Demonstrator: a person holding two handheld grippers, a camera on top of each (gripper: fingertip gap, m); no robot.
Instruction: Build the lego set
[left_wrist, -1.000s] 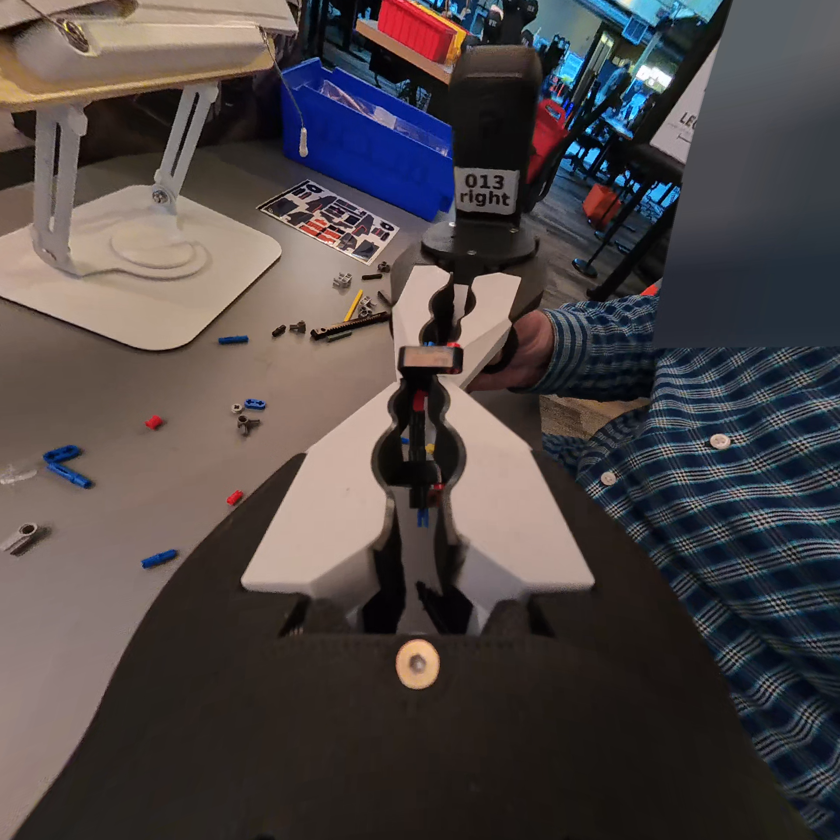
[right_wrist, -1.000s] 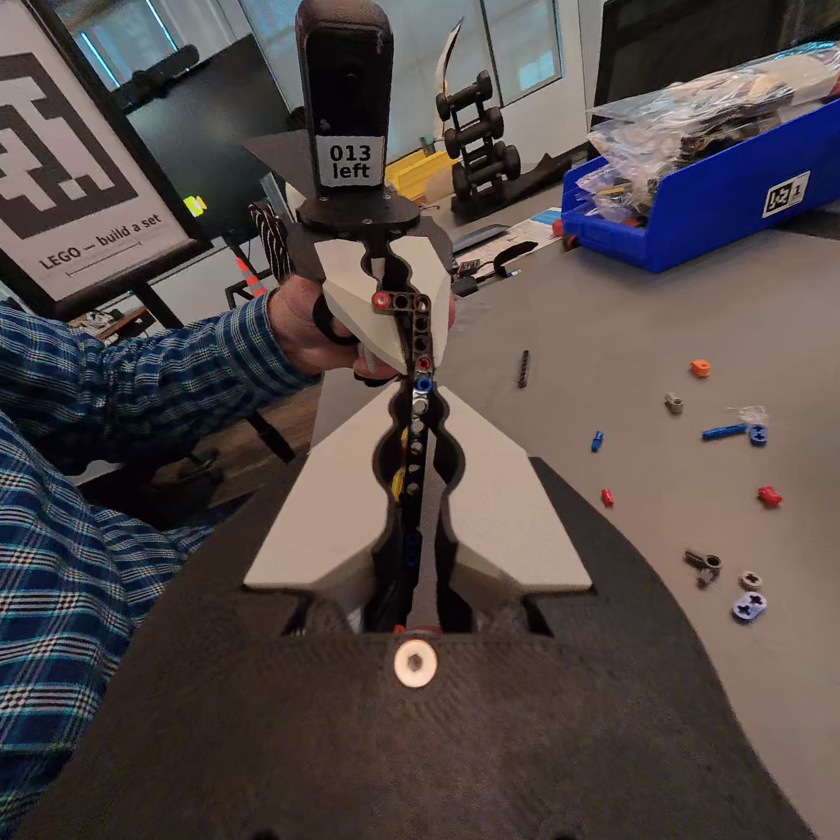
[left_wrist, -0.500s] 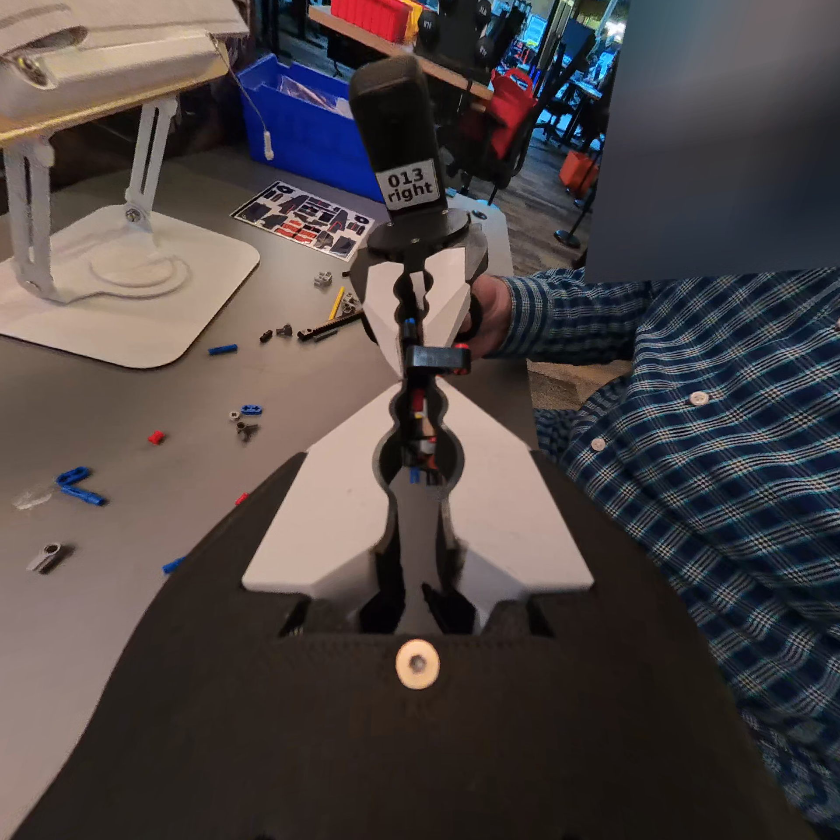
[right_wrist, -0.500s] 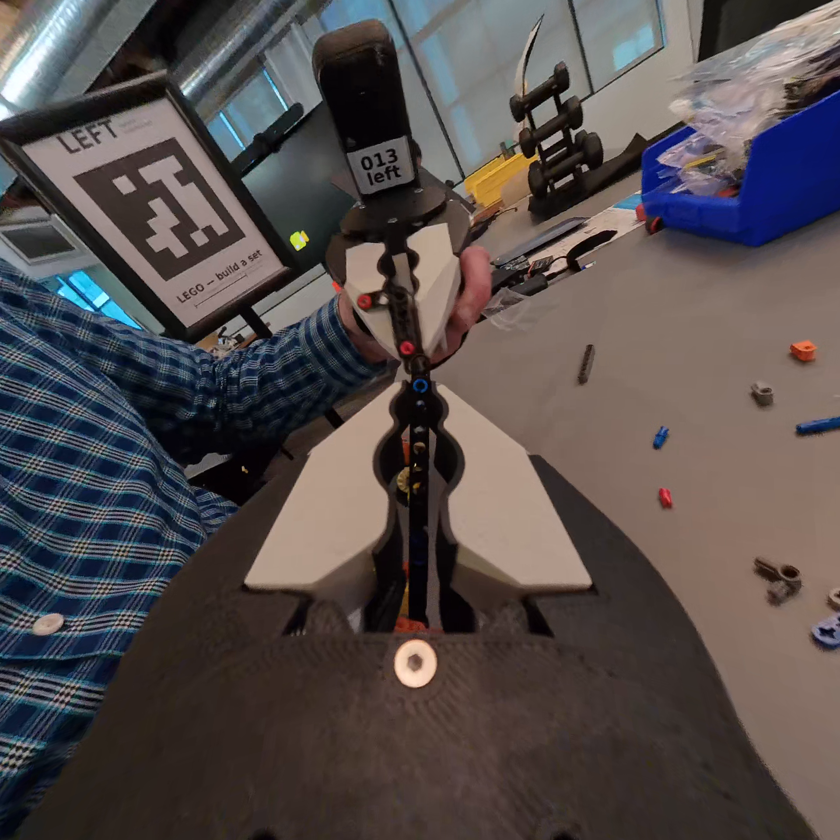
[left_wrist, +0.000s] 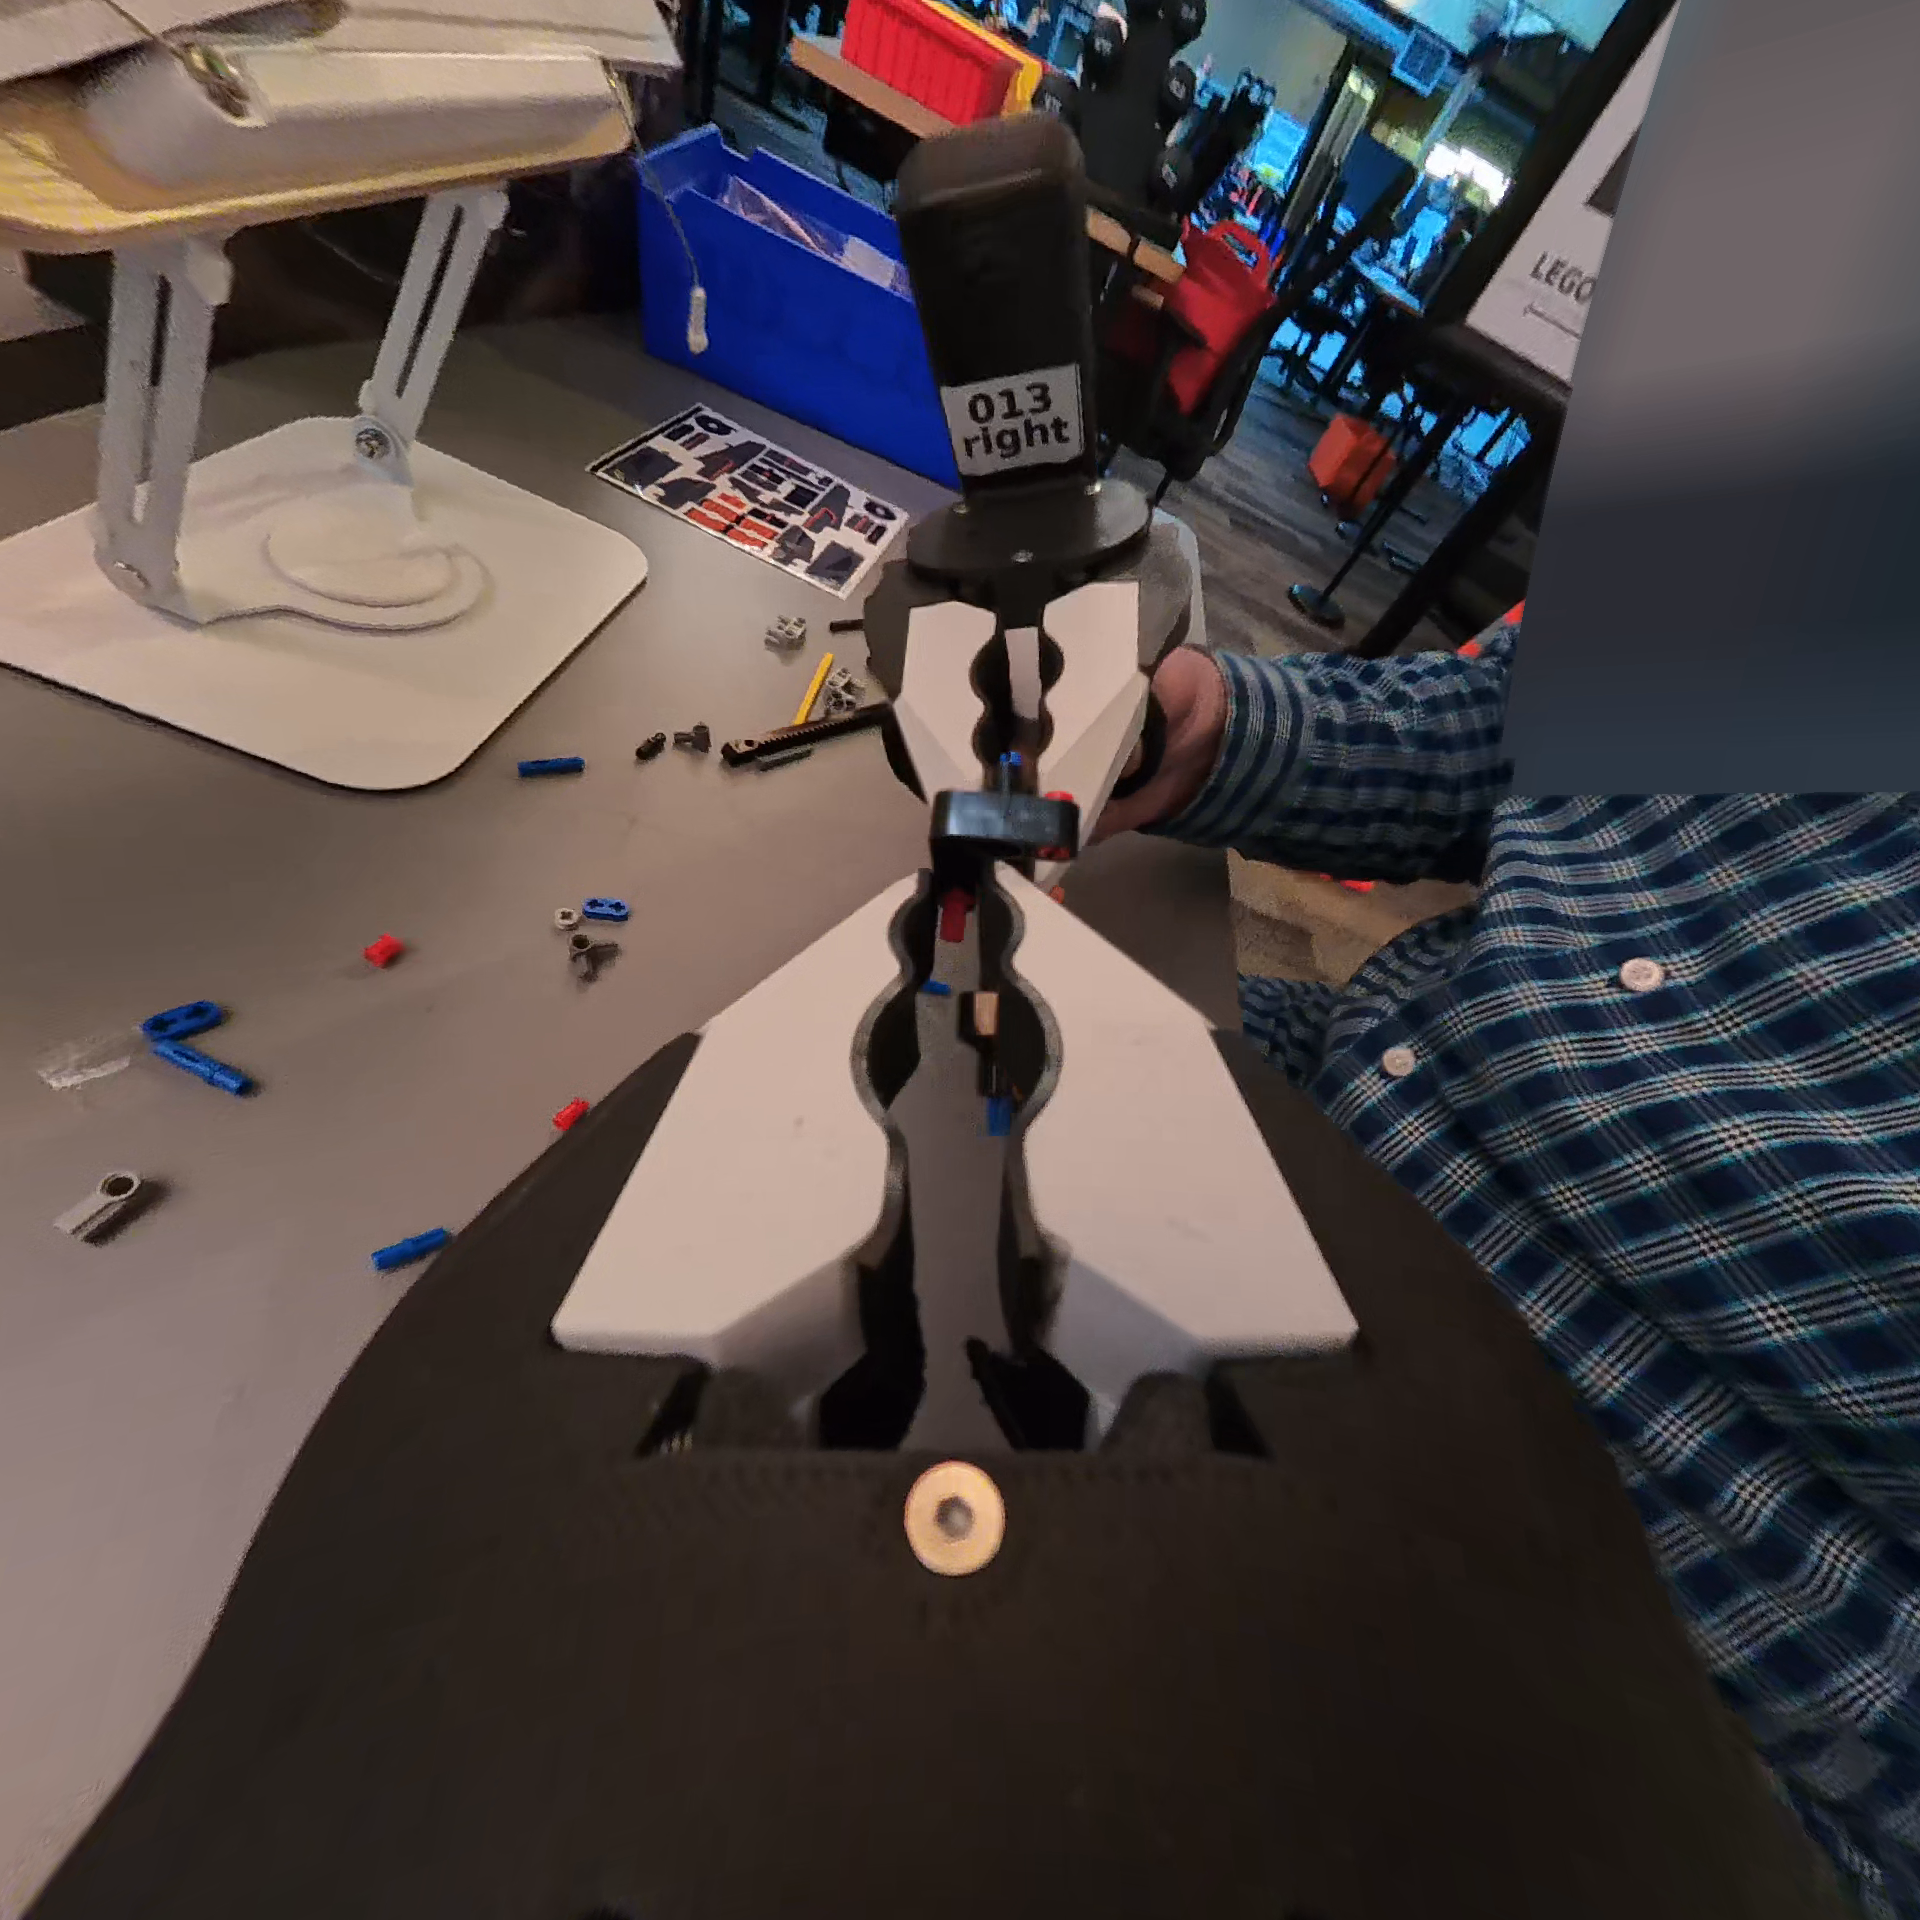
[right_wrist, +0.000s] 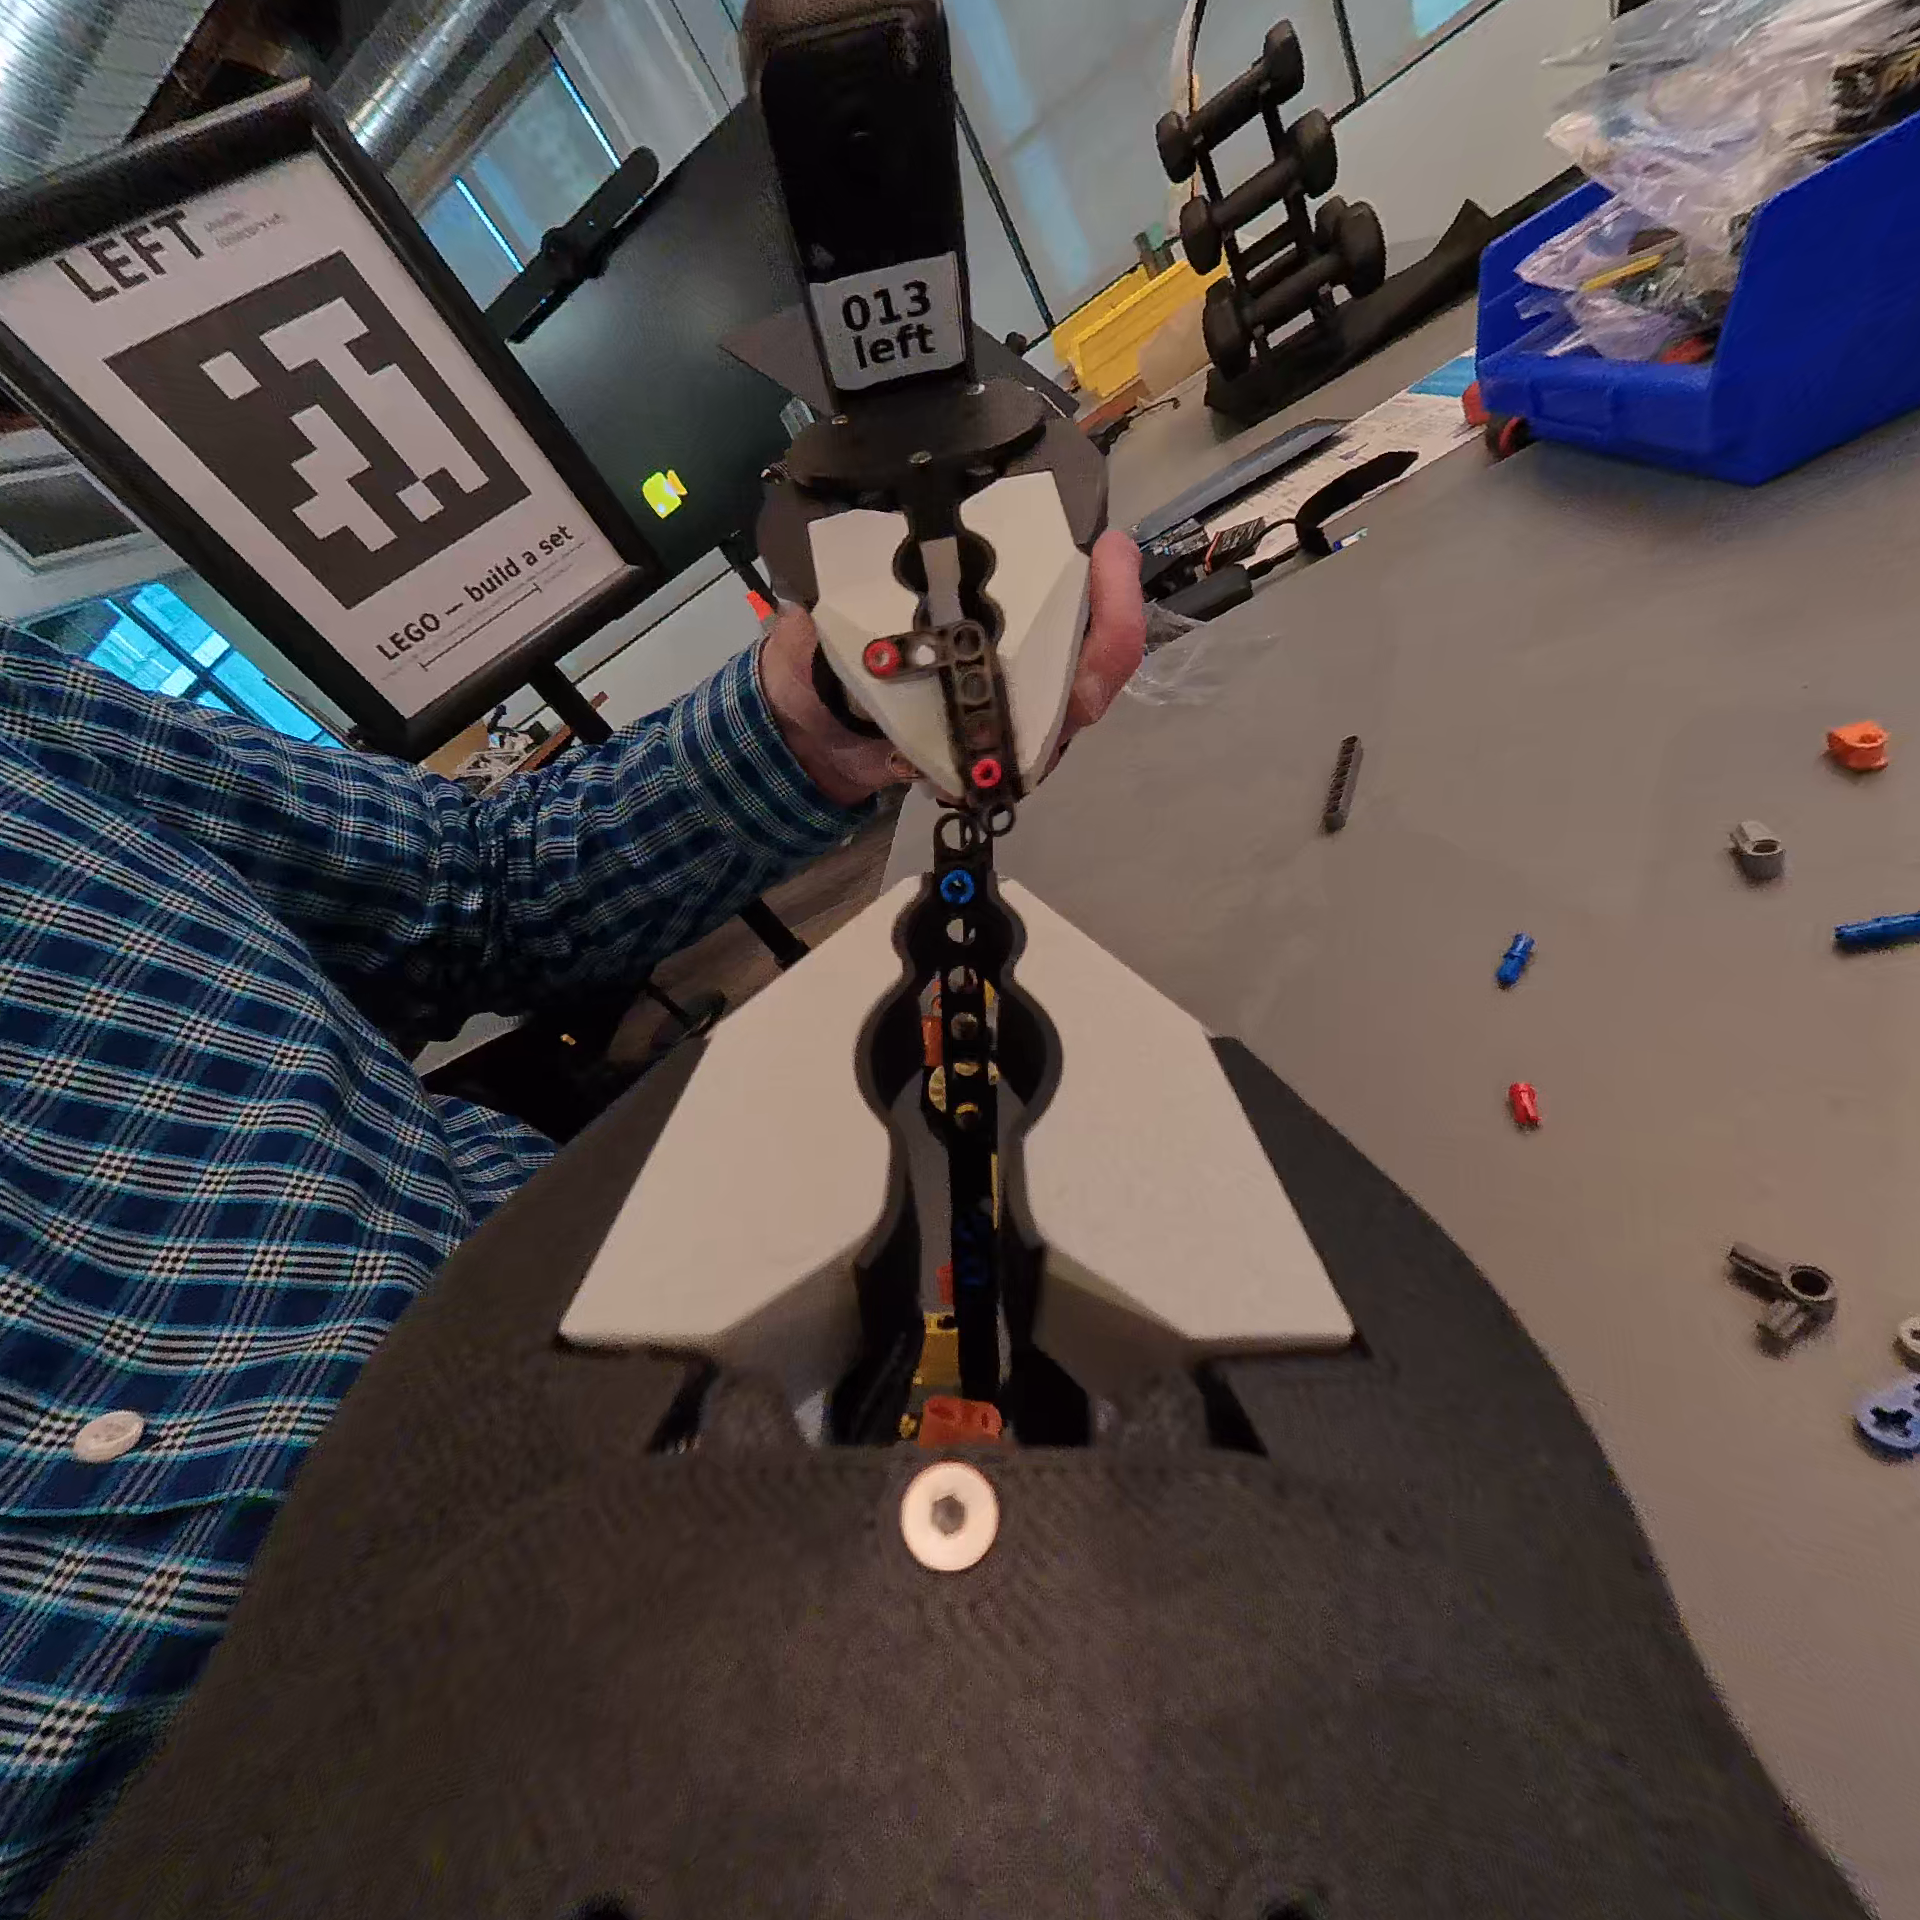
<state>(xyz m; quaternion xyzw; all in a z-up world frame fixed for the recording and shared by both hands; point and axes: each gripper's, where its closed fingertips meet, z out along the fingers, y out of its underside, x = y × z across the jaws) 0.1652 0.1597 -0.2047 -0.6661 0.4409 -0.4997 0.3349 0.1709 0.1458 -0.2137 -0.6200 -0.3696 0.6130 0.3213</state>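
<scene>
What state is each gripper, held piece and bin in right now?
left gripper: shut on L-shaped beam.
right gripper: shut on long beam assembly.
L-shaped beam: held in the air, meeting the long beam assembly end to end.
blue bin: open, holding plastic bags.

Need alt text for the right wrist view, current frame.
The right gripper is shut on a long black lego beam that meets an L-shaped black piece held by the left gripper opposite. Loose lego parts lie on the grey table.
</scene>
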